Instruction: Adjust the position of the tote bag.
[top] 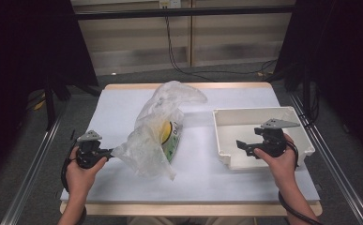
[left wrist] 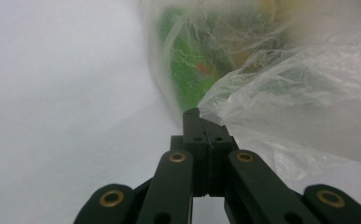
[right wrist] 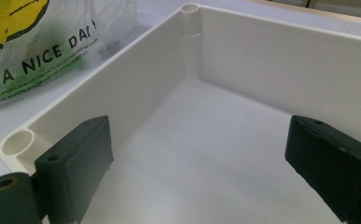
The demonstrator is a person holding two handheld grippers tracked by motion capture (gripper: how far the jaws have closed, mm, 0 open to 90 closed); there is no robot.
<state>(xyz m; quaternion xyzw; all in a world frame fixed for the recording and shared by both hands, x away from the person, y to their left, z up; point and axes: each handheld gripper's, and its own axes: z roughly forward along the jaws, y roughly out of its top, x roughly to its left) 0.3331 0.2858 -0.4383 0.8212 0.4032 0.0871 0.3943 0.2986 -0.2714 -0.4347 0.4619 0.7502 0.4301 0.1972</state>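
The left tool (left wrist: 201,122) is pressed together on the near corner of the thin plastic bag (top: 158,129), which lies crumpled on the white surface (top: 123,103) with something green and yellow inside; pinching the film there looks meant to lift or drag the bag. The right tool (right wrist: 201,163) hovers spread over the white bin (top: 226,140), likely waiting to receive or steady.
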